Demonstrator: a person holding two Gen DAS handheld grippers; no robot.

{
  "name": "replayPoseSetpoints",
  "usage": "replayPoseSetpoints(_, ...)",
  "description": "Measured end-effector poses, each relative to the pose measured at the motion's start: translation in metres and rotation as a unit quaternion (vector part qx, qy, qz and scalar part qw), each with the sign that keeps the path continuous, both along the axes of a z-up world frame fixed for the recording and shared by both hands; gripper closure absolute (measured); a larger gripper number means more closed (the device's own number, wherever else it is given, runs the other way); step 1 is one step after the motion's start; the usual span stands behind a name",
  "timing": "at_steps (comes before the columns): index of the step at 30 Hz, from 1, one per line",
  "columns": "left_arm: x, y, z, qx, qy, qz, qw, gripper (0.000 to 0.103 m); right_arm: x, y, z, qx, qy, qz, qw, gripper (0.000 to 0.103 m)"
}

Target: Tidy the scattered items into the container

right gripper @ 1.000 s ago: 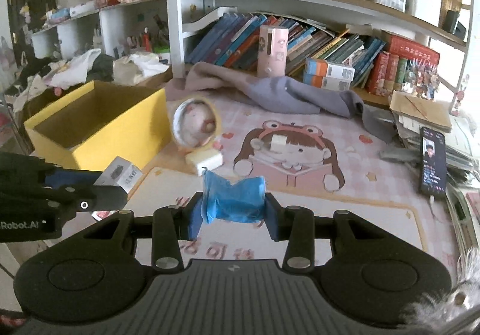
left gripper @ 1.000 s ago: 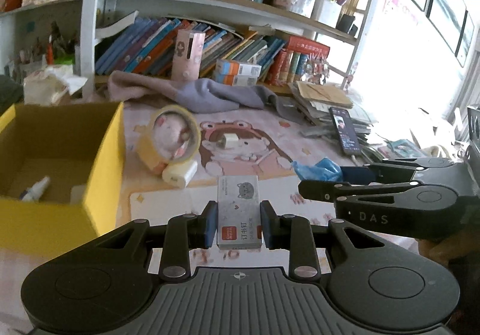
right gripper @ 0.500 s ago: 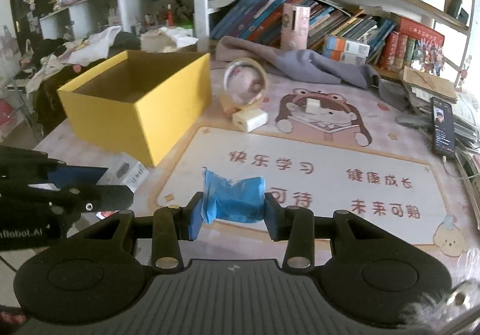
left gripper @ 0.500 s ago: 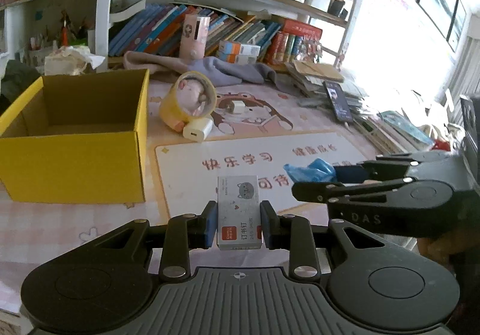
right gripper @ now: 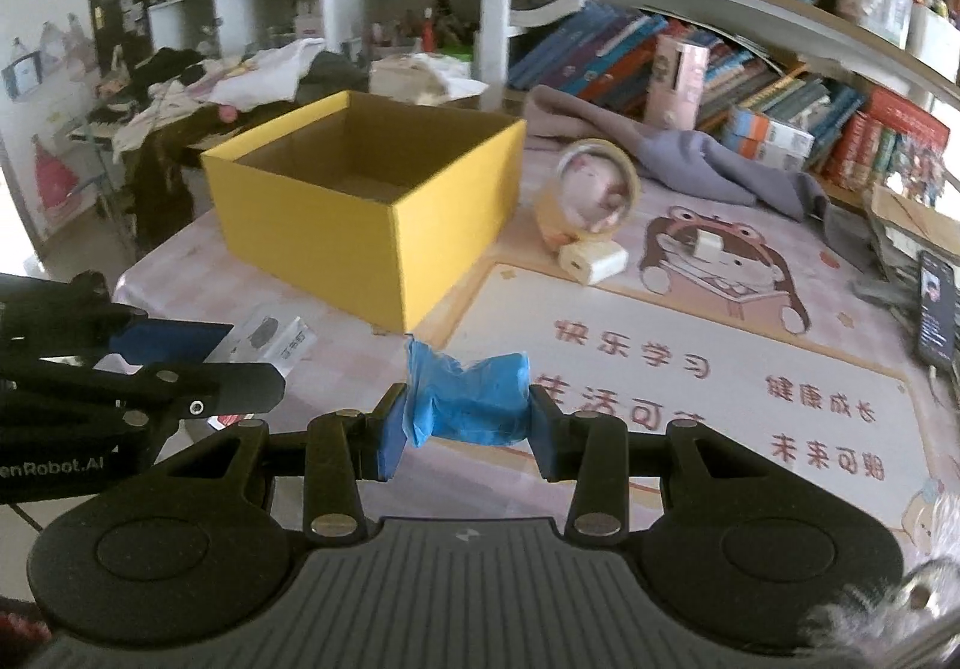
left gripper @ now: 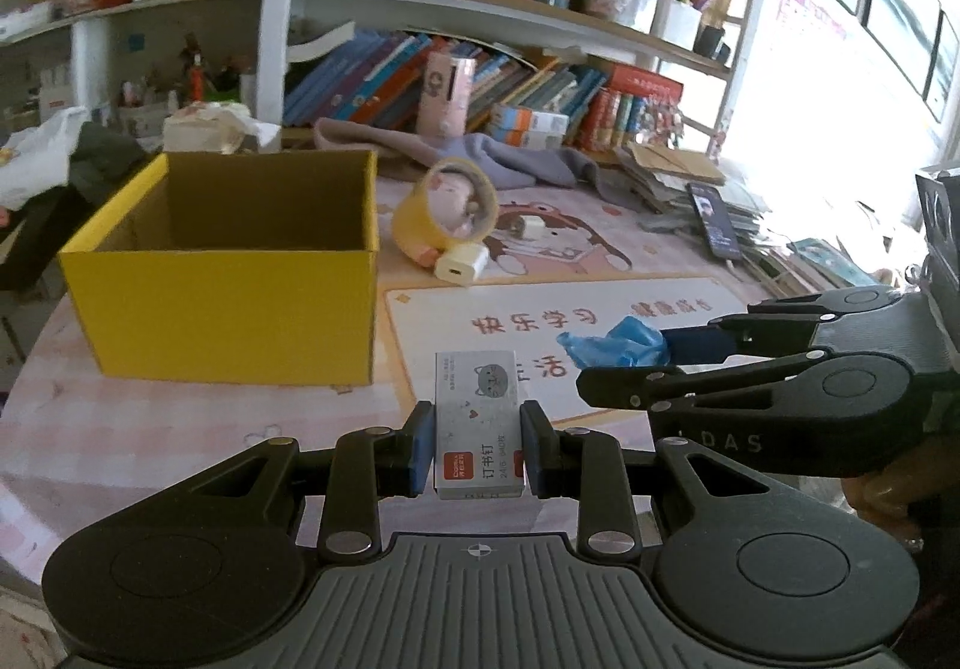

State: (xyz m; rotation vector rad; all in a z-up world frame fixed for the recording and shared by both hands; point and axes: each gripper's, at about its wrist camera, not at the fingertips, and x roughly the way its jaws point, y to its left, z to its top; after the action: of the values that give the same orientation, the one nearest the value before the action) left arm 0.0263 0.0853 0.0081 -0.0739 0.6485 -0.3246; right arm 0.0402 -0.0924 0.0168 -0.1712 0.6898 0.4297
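Two loads to deliver, one per side. Left gripper [left gripper: 478, 444] clamped on a small white cardboard staple box with a red label [left gripper: 478, 423], held up off the pink patterned table mat [left gripper: 180, 429]; right gripper [right gripper: 462, 432] clamped on a crumpled blue plastic wad [right gripper: 468, 402], likewise off the mat. Open yellow cardboard box [left gripper: 228, 303] standing ahead and to the left, near but apart from both loads; interior floor hidden behind the near wall from the left wrist view.

For a clean drop, judged from this layout: raise each load above the yellow rim before travelling forward, to avoid knocking the near wall. Go one side at a time, left first as the closer, keeping the two tools from crossing. Release only once well inside the opening, low enough that the staple box does not bounce out. Expect the blue wad to cling to a pad; open wide and pause.

Round yellow tape roll [left gripper: 447, 216] and white charger block [left gripper: 461, 266] lying just right of the container, not yet collected.
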Motion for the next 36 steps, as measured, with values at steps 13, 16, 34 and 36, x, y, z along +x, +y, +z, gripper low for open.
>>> replayPoseSetpoints(13,0.002,0.027,-0.001,-0.005,0.007,0.053,0.9986,0.075,0.01,0.037,0.001,-0.006,-0.002,0.07,0.998,0.065)
replayPoseSetpoints(16,0.005,0.032,0.002,-0.001,-0.004,0.064,0.998,0.075,0.018,0.043,0.003,-0.006,-0.012,0.081,0.997,0.065)
replayPoseSetpoints(34,0.09,0.058,0.044,0.013,-0.089,0.097,0.9912,0.075,0.105,0.068,0.045,0.001,-0.107,0.123,0.987,0.065)
replayPoseSetpoints(36,0.102,0.06,0.046,0.016,-0.093,0.099,0.9906,0.075,0.119,0.073,0.048,0.002,-0.116,0.128,0.985,0.065)
